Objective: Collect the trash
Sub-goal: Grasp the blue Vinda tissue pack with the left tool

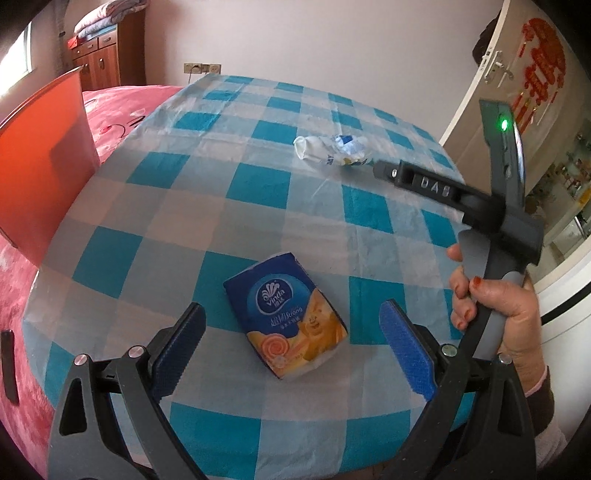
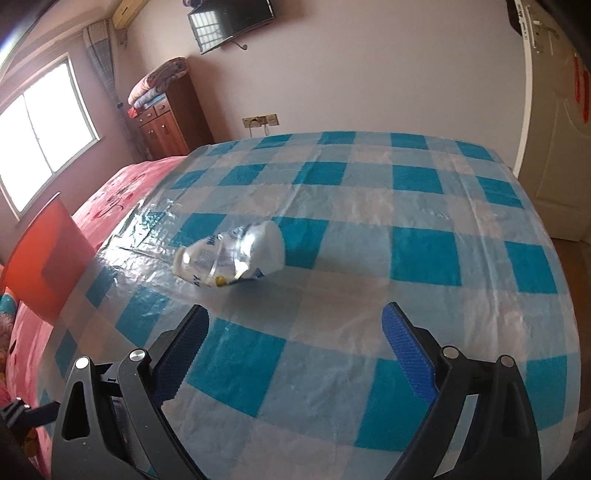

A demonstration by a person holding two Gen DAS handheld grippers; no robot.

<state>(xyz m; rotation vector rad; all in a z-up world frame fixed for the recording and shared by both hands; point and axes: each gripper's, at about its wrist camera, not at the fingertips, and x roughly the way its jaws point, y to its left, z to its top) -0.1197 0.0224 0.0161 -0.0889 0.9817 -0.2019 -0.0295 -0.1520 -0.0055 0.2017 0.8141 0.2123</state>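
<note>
Both sets of jaws wide open, empty. The crumpled bottle [image 2: 229,254] lies ahead-left of the right gripper [image 2: 295,354], long axis roughly crosswise I think — tissue pack [image 1: 286,317] sits between the left gripper [image 1: 291,347] fingers.

Bare checked tablecloth [image 2: 332,332] lies open between the right tool [image 2: 295,354] and crushed bottle [image 2: 231,258].

A home bedroom. Bed with pink cover [image 2: 122,188] beside the checked tablecloth [image 2: 369,229]; wooden cabinet [image 2: 166,125] with folded quilts [image 2: 155,86] on top; wall TV [image 2: 231,24]; window [image 2: 40,129] with curtain; door [image 2: 554,129] bearing red ornament [image 1: 543,66]; wall sockets [image 2: 260,120].
</note>
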